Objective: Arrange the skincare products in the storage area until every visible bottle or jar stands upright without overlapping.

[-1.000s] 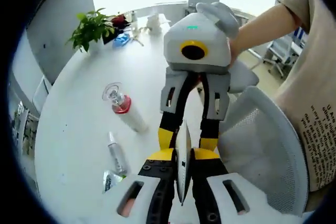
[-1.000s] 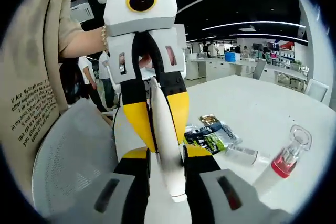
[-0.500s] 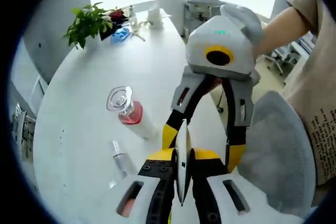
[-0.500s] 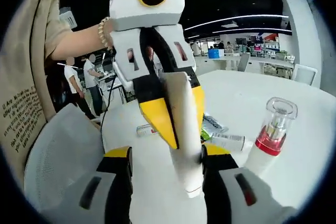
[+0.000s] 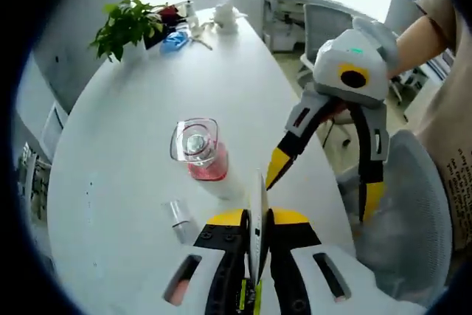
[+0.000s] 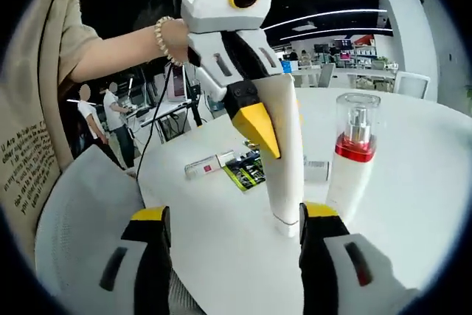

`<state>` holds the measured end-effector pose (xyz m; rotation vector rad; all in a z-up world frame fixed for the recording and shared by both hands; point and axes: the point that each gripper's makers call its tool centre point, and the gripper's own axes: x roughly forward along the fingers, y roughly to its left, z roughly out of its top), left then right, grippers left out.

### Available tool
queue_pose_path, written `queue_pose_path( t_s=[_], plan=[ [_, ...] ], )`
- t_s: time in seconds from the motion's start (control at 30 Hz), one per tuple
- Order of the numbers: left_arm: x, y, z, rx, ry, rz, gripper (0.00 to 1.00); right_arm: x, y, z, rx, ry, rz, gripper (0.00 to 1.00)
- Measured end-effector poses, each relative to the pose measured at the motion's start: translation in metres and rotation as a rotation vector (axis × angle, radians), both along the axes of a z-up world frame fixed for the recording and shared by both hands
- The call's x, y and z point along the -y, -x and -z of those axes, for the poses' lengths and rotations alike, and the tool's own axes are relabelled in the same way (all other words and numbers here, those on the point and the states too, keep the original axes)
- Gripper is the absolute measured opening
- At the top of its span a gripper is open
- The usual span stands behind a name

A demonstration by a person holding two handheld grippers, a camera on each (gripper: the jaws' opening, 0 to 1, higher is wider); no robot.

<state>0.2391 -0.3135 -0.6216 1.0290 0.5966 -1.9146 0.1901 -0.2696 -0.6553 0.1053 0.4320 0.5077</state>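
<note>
White table (image 5: 133,108), tube (image 6: 284,160) in left claw (image 5: 257,215)

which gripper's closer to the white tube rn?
Left. The left gripper is shut on the white tube; the right gripper is open, its jaws apart beside the tube's lower end.

A white tube (image 6: 284,156) sits between the yellow-tipped black jaws of the white left gripper (image 5: 257,223), above a white table (image 5: 133,123). A white bottle (image 6: 351,161) carries a red collar and a clear cap. The white right gripper (image 6: 234,230) has black jaws with yellow tips. A green-and-black sachet (image 6: 247,171) and a small white-and-red tube (image 6: 209,166) lie beside a grey mesh chair (image 6: 81,234). A green leafy plant (image 5: 127,29) edges the table, and a beige sleeve (image 6: 44,49) bears dark lettering.
</note>
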Motion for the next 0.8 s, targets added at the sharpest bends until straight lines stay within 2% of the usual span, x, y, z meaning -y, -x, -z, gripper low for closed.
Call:
queue_pose_path(
  t_s=[0.2, 0.3, 0.47, 0.8],
  plan=[
    [0.012, -0.013, 0.001, 0.022, 0.004, -0.027, 0.06, 0.019, 0.011, 0.009, -0.022, -0.015, 0.099, 0.87],
    [0.017, -0.016, 0.001, 0.03, 0.007, -0.031, 0.06, 0.03, 0.015, 0.011, -0.029, -0.021, 0.147, 0.9],
    [0.022, -0.019, 0.0, 0.025, 0.006, -0.036, 0.07, 0.048, 0.022, 0.013, -0.03, -0.04, 0.232, 0.91],
    [0.024, -0.026, 0.0, 0.034, -0.01, -0.041, 0.08, 0.069, 0.029, 0.015, -0.036, -0.045, 0.3, 0.92]
  ],
)
